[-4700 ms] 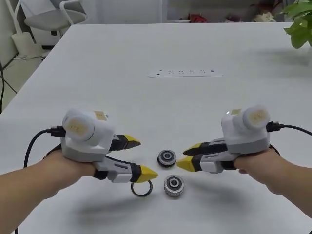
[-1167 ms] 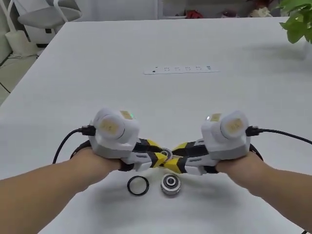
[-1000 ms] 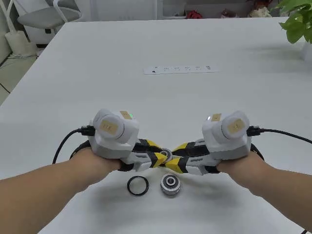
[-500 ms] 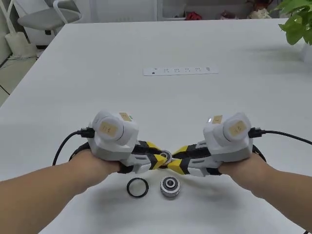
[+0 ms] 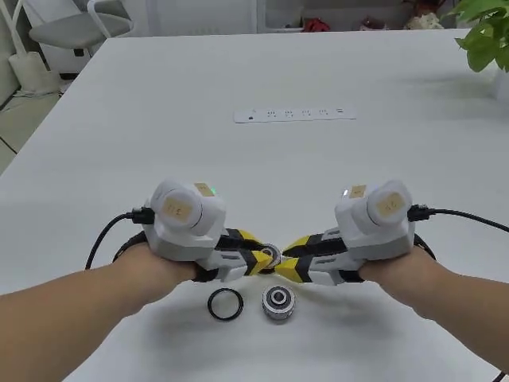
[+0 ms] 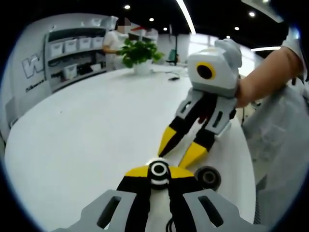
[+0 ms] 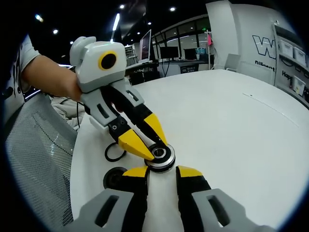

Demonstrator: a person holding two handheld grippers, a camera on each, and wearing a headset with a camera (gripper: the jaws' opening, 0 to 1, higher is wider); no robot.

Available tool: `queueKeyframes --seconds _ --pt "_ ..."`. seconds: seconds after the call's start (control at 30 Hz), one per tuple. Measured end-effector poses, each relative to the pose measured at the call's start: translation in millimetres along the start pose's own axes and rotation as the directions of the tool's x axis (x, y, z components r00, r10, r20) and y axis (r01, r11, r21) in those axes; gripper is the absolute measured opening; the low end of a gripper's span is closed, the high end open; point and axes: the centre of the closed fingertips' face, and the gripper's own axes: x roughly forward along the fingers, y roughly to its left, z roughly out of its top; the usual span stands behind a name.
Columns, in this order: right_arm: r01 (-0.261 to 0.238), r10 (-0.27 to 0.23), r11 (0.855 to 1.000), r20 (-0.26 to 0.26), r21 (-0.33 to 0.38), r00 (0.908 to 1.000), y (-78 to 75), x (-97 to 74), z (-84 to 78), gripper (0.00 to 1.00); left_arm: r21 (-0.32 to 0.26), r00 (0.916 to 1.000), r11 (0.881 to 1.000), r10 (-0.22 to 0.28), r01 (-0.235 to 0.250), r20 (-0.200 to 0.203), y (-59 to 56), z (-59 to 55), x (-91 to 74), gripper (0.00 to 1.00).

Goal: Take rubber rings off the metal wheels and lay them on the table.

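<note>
We see a white table (image 5: 159,119) running away from us, with all the work close to its near edge. A power strip (image 5: 294,114) lies flat far up the middle of the table, well apart from everything else.

The left gripper (image 5: 258,256) points inward from the left, and the right gripper (image 5: 285,259) faces it from the right, so their yellow tips almost meet just above the table. The left gripper is clamped on a metal wheel (image 5: 270,255); in the left gripper view its two tips sit tight on either side of that wheel, holding it up off the surface. The right gripper has its jaws spread, and in the right gripper view its tips stand to either side of the near rim of the wheel. We cannot tell whether they touch it, nor whether this wheel carries a rubber band around it.

A second wheel (image 5: 278,300) rests on the table just below the meeting tips, nearer the front edge. Just beside it, on its left and not touching it, a black rubber ring (image 5: 225,303) lies flat on the table.
</note>
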Motion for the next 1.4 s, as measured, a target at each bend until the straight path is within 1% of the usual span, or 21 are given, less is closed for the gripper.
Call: queueKeyframes --seconds 0.1,0.2,0.33,0.37,0.53,0.57,0.6,0.63,0.67,0.93,1.17,1.4 --pt "-0.007 0.007 1.0 0.007 -0.007 0.9999 1.1 2.3 2.3 0.25 0.0 1.0 1.0 -0.002 0.002 0.002 0.0 0.1 -0.1 0.13" --pt "-0.004 0.004 1.0 0.017 -0.005 0.9999 1.3 6.5 5.3 0.31 -0.001 1.0 1.0 -0.004 0.004 0.004 0.2 -0.2 -0.2 0.13" --pt "-0.015 0.015 1.0 0.011 -0.008 0.9998 5.0 14.2 5.8 0.32 -0.001 1.0 1.0 -0.005 0.005 0.005 0.2 -0.4 -0.1 0.13" --pt "-0.015 0.015 1.0 0.02 -0.008 0.9997 5.2 14.5 7.8 0.32 -0.001 1.0 1.0 -0.005 0.005 0.004 0.1 -0.4 -0.1 0.13" --pt "-0.013 0.013 1.0 0.018 0.002 0.9997 5.7 17.1 7.6 0.32 -0.009 1.0 1.0 -0.003 0.003 0.006 0.2 -0.3 -0.2 0.13" --pt "-0.013 0.013 1.0 0.019 0.0 0.9997 5.5 16.8 7.4 0.29 -0.009 1.0 1.0 -0.003 0.003 0.006 0.2 -0.3 -0.2 0.13" --pt "0.001 -0.001 1.0 0.014 -0.016 0.9999 3.1 15.3 6.1 0.27 -0.007 1.0 1.0 -0.003 0.003 0.005 0.1 -0.5 -0.2 0.13" --pt "0.001 -0.001 1.0 0.018 -0.018 0.9998 2.5 13.7 6.3 0.26 -0.008 1.0 1.0 -0.002 0.002 0.004 0.1 -0.5 0.0 0.13" --pt "-0.003 0.003 1.0 0.018 -0.001 0.9998 1.8 12.2 5.4 0.26 -0.008 1.0 1.0 -0.001 0.001 0.004 0.1 -0.5 0.2 0.13" --pt "0.008 -0.007 1.0 0.01 -0.022 0.9999 0.8 8.7 3.5 0.24 -0.013 1.0 1.0 0.0 0.0 -0.002 0.4 0.6 2.6 0.13" --pt "0.004 -0.004 1.0 0.004 -0.013 1.0 0.1 2.1 0.1 0.2 -0.015 1.0 1.0 0.002 -0.002 0.0 0.4 0.8 2.5 0.12" --pt "0.005 -0.005 1.0 0.005 -0.014 1.0 0.1 2.6 -0.3 0.18 -0.025 1.0 1.0 0.007 -0.007 0.001 0.6 1.3 2.5 0.12"
